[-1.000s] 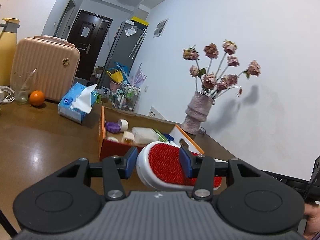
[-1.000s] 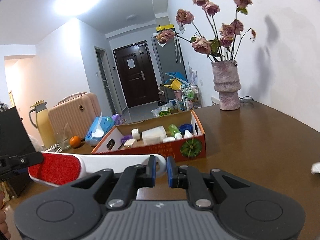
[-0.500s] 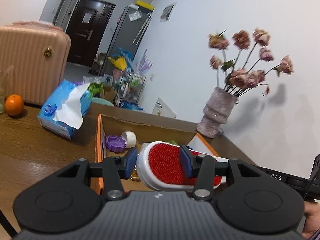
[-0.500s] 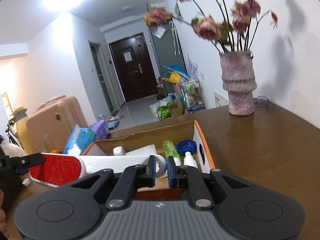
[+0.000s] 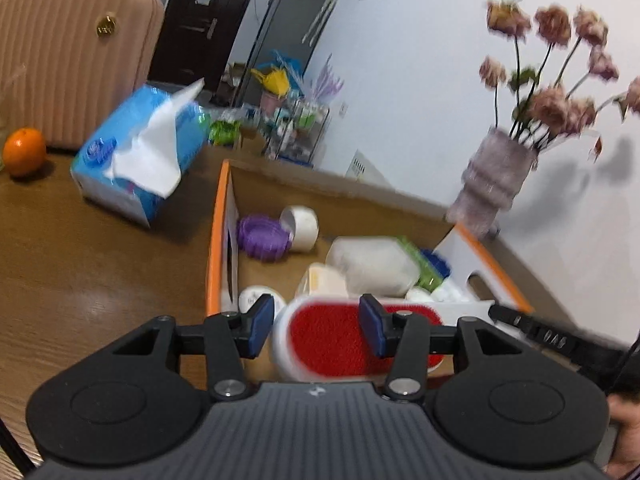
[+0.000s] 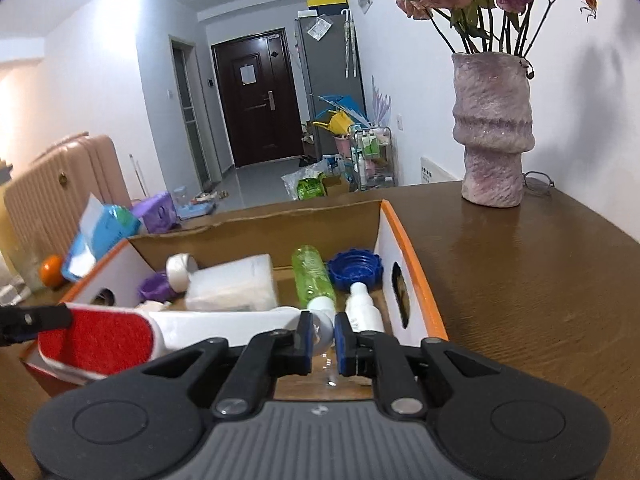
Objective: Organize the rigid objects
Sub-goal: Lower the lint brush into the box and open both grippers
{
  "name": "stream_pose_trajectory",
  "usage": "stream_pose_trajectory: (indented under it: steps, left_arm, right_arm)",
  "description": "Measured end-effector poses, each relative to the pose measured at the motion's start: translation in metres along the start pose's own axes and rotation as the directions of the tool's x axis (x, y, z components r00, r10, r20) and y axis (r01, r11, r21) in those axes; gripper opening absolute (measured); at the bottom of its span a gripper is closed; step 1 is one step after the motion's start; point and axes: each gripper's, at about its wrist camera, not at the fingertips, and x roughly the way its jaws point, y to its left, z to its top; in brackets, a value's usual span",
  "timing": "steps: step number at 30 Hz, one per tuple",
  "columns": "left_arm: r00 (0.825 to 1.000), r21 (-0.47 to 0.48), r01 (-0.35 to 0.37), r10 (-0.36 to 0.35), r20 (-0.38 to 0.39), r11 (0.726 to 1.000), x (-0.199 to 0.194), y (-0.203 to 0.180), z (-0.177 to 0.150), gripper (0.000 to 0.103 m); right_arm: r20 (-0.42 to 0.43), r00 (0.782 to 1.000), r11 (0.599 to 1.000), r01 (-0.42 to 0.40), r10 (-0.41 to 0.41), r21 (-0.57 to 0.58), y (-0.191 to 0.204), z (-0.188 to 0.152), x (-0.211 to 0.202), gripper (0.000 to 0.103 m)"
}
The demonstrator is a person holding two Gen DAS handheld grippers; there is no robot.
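Observation:
A white lint brush with a red pad (image 5: pixel 328 340) (image 6: pixel 104 340) hangs over the near edge of an orange-rimmed cardboard box (image 5: pixel 218 236) (image 6: pixel 416 264). My left gripper (image 5: pixel 316 326) has opened; its jaws stand apart on either side of the brush head, with a gap on the left. My right gripper (image 6: pixel 323 338) is shut on the brush's white handle end. The box holds a purple lid (image 5: pixel 262 236), a white jar (image 5: pixel 302 226), a white bottle (image 6: pixel 234 284), a green bottle (image 6: pixel 312 276), a blue lid (image 6: pixel 354 270) and a small white bottle (image 6: pixel 362 312).
A blue tissue pack (image 5: pixel 140 152) and an orange (image 5: pixel 24 152) lie on the brown table (image 5: pixel 80 272) left of the box. A pink suitcase (image 5: pixel 68 60) stands behind. A vase of dried roses (image 6: pixel 492 136) stands at the back right, glasses (image 6: pixel 538 182) beside it.
Both grippers carried the brush forward over the box and lower. The left jaws have widened off the brush head. The right gripper stays shut on the handle.

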Motion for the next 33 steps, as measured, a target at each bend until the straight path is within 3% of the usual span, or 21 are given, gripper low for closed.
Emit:
stream_pose_trajectory:
  steps: [6, 19, 25, 29, 33]
  left_arm:
    - [1.000, 0.113, -0.019, 0.017, 0.011, 0.993, 0.000, -0.021, -0.012, 0.053]
    - [0.996, 0.217, -0.081, 0.071, 0.057, 0.973, -0.004, -0.033, -0.026, 0.053]
    - [0.991, 0.235, -0.113, 0.094, 0.091, 0.965, -0.009, -0.042, -0.024, 0.055]
    - [0.991, 0.200, -0.108, 0.089, 0.100, 0.974, -0.025, -0.051, -0.016, 0.057]
    - [0.976, 0.222, -0.174, 0.138, 0.167, 0.959, -0.047, -0.064, -0.016, 0.067]
  right_arm:
    - [0.026, 0.999, 0.994, 0.043, -0.041, -0.098, 0.012, -0.012, 0.000, 0.026]
    - [0.091, 0.996, 0.995, 0.032, -0.023, -0.097, 0.019, -0.021, -0.010, 0.033]
    - [0.114, 0.993, 0.994, -0.006, 0.019, -0.108, 0.032, -0.022, -0.005, 0.033]
    - [0.142, 0.990, 0.990, 0.014, 0.006, -0.141, 0.042, -0.016, -0.022, 0.033]
    - [0.172, 0.985, 0.995, -0.001, 0.018, -0.096, 0.040, -0.006, -0.057, 0.048]
